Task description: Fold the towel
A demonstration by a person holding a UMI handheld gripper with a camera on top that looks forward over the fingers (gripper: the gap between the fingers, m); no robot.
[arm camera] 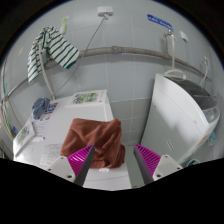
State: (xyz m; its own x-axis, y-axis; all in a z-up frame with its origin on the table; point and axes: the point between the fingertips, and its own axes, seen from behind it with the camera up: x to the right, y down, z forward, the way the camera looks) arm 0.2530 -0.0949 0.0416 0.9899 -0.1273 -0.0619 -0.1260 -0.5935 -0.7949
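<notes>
- Rust-brown terry towel (93,140) lay crumpled on the white countertop (55,125) in the lower centre of the frame, its near edge reaching down between and just ahead of the fingers.
- The gripper (113,160) was spread wide, with a clear gap between its two fingers; the magenta pads (148,158) showed at the lower centre, and the left one sat against or just over the towel's near left corner. Whether that pad touched the cloth could not be told. Nothing was clamped.
- A green-and-white striped cloth (50,50) hung on the grey tiled wall (120,60) in the upper left of the frame.
- A white boxy appliance with a printed label (87,98) stood on the countertop beyond the towel, at centre left.
- A small blue object (42,106) lay at the left of the countertop; its nature could not be made out.
- A large white curved basin or tub (180,115) occupied the right of the frame, well apart from the towel.
</notes>
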